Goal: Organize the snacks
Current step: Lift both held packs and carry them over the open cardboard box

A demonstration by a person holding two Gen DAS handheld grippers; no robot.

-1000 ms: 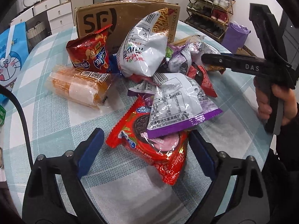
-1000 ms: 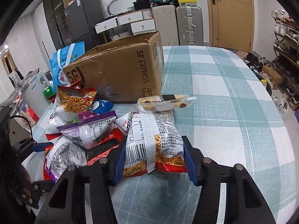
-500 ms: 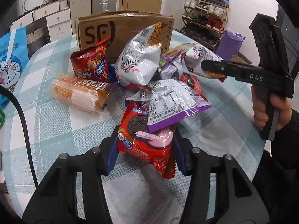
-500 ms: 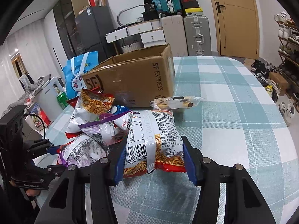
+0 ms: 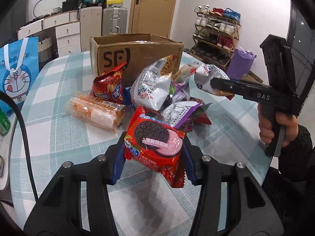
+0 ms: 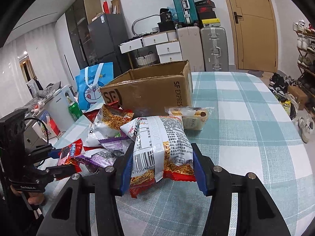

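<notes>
My left gripper [image 5: 152, 158] is shut on a red Oreo packet [image 5: 155, 143] and holds it above the table; it also shows in the right wrist view [image 6: 69, 155]. My right gripper [image 6: 161, 169] is shut on a white noodle-snack bag [image 6: 161, 147], lifted off the pile; in the left wrist view this bag [image 5: 208, 78] hangs from the right gripper [image 5: 218, 85]. An open SF Express cardboard box [image 5: 137, 53] stands behind the snack pile [image 5: 149, 90]; it shows in the right wrist view too [image 6: 151, 90].
An orange cracker pack [image 5: 94, 111] and a red chip bag [image 5: 110, 86] lie left of the pile. A biscuit-stick pack [image 6: 189, 116] lies beside the box. A blue Doraemon bag [image 5: 15, 76], a green can [image 6: 74, 110] and the checked tablecloth [image 6: 246, 118] are around.
My left gripper closed on the Oreo packet and lifted it from under the purple-edged bag. My right gripper rose with the noodle bag, away from the pile.
</notes>
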